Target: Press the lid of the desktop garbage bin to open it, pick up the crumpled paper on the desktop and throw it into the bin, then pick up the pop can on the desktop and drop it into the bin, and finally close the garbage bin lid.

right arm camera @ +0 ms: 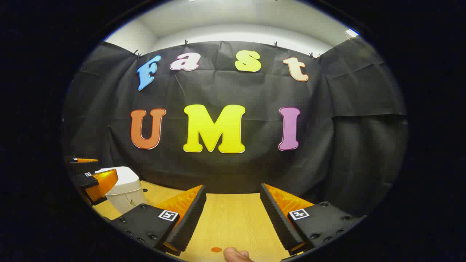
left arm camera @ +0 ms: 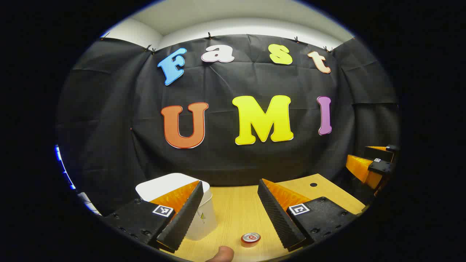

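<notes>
The white desktop bin [left arm camera: 204, 218] stands at the left of the wooden table [left arm camera: 236, 207], its lid [left arm camera: 162, 183] lying flat and shut. In the left gripper view my left gripper [left arm camera: 230, 183] is open, and its left finger overlaps the bin. A red pop can [left arm camera: 251, 238] stands upright on the table, seen from above, low between the fingers and untouched. My right gripper [right arm camera: 232, 187] is open over bare table [right arm camera: 229, 218] with nothing between its fingers. In the right gripper view the bin [right arm camera: 125, 189] sits far left, with the left gripper [right arm camera: 93, 178] beside it.
The black cloth wall closes the back of the table. A small round hole [left arm camera: 313, 185] marks the tabletop at the right. The right gripper [left arm camera: 369, 163] hangs at the far right edge. A fingertip [left arm camera: 222, 253] shows at the bottom. A small orange spot [right arm camera: 216, 249] lies on the table.
</notes>
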`<act>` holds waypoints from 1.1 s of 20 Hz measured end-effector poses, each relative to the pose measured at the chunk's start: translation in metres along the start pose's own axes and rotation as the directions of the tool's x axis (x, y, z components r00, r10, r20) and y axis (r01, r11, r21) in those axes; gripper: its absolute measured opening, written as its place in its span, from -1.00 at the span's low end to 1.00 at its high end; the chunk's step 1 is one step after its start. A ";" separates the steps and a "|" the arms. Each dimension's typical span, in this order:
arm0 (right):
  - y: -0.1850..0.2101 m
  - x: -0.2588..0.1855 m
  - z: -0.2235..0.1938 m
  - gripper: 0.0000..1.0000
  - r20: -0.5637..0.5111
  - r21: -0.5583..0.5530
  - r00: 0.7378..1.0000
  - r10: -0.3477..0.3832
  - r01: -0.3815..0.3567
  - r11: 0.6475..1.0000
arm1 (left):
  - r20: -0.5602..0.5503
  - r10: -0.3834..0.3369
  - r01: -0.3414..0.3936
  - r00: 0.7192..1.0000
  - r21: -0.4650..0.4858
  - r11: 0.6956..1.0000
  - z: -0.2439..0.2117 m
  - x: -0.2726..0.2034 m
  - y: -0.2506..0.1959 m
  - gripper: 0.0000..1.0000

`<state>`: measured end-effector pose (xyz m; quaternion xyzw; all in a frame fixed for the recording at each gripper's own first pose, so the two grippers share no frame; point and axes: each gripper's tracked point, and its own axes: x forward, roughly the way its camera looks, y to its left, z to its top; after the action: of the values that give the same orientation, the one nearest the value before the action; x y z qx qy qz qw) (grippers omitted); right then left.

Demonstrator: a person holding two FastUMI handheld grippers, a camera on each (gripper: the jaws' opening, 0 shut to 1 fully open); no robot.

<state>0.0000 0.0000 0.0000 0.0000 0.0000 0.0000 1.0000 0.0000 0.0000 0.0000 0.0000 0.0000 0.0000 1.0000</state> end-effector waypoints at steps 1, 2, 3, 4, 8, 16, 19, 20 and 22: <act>-0.004 0.000 0.000 0.88 0.004 -0.009 1.000 -0.005 0.005 1.000 | -0.005 0.000 0.000 1.000 0.000 1.000 -0.002 0.000 0.000 0.97; -0.005 0.000 0.000 0.86 0.004 -0.011 1.000 -0.005 0.005 1.000 | -0.013 -0.002 0.002 1.000 -0.003 1.000 -0.004 0.001 -0.002 0.97; -0.004 0.001 -0.002 0.88 0.001 -0.009 1.000 -0.006 0.006 1.000 | -0.017 -0.001 0.001 1.000 -0.005 1.000 -0.005 0.002 -0.001 0.97; -0.005 0.001 -0.002 0.88 -0.001 -0.008 1.000 -0.005 0.005 1.000 | -0.015 -0.004 0.004 1.000 -0.007 1.000 -0.004 0.003 -0.003 0.98; -0.007 0.004 -0.002 0.88 0.000 -0.003 1.000 -0.009 0.009 1.000 | -0.007 -0.024 0.024 1.000 0.002 1.000 -0.001 0.006 -0.011 0.97; -0.007 0.007 -0.001 0.88 -0.006 -0.004 1.000 -0.014 0.014 1.000 | -0.007 -0.032 0.032 0.999 0.009 0.999 0.000 0.012 -0.010 0.98; -0.003 0.009 0.000 0.88 -0.001 -0.008 1.000 -0.010 0.010 1.000 | -0.009 -0.031 0.031 0.999 0.006 1.000 -0.001 0.014 -0.009 0.98; -0.004 0.009 0.000 0.88 0.001 -0.011 1.000 -0.009 0.009 1.000 | -0.009 -0.029 0.029 1.000 0.006 1.000 -0.001 0.014 -0.008 0.98; -0.004 0.010 0.001 0.88 0.001 -0.013 1.000 -0.009 0.009 1.000 | -0.007 -0.030 0.030 1.000 0.004 1.000 -0.001 0.014 -0.008 0.98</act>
<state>0.0100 -0.0039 0.0006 -0.0067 -0.0007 -0.0045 1.0000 0.0144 -0.0081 -0.0012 0.0023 0.0034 -0.0152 0.9999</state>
